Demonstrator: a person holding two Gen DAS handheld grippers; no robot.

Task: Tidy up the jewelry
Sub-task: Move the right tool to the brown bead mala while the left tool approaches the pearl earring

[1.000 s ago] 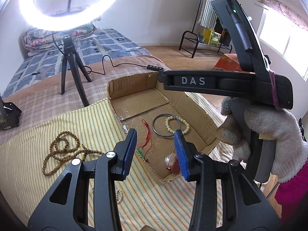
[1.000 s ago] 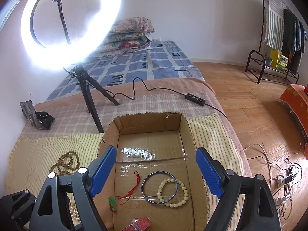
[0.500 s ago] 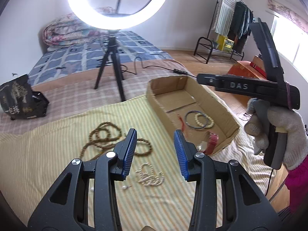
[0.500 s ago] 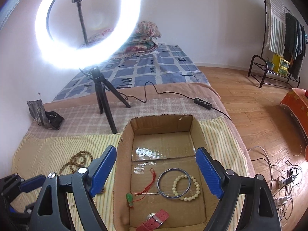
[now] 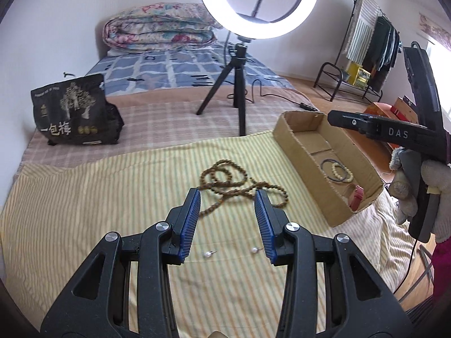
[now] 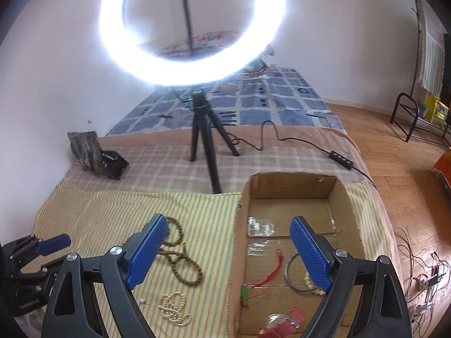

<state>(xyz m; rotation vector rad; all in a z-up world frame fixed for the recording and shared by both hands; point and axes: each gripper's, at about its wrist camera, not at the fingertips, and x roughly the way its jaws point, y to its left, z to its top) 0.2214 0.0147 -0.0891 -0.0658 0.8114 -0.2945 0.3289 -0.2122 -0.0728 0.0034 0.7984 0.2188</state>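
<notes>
My left gripper (image 5: 229, 221) stands open and empty above the striped yellow cloth (image 5: 98, 202). A long brown bead necklace (image 5: 239, 183) lies just beyond its blue pads, and two small pearl earrings (image 5: 208, 253) lie below them. To the right, the cardboard box (image 5: 298, 155) holds a dark bangle (image 6: 293, 277), a cream bead bracelet (image 5: 343, 172), a red-corded green pendant (image 6: 244, 291) and a red watch (image 6: 284, 324). My right gripper (image 6: 229, 243) hangs over the box's left wall, its jaws opening with nothing between them. A white pearl strand (image 6: 173, 309) lies on the cloth.
A ring light on a black tripod (image 5: 239, 90) stands behind the cloth, its cable and switch (image 6: 339, 159) running right. A black printed bag (image 5: 73, 112) sits at the far left. A folded quilt (image 5: 157, 28) lies by the wall. Beyond the bed's right edge are wooden floor and loose wires (image 6: 422, 276).
My left gripper has swung left, from over the box to over the cloth with the brown beads and earrings. The right gripper has also shifted left, and its jaws stand slightly wider.
</notes>
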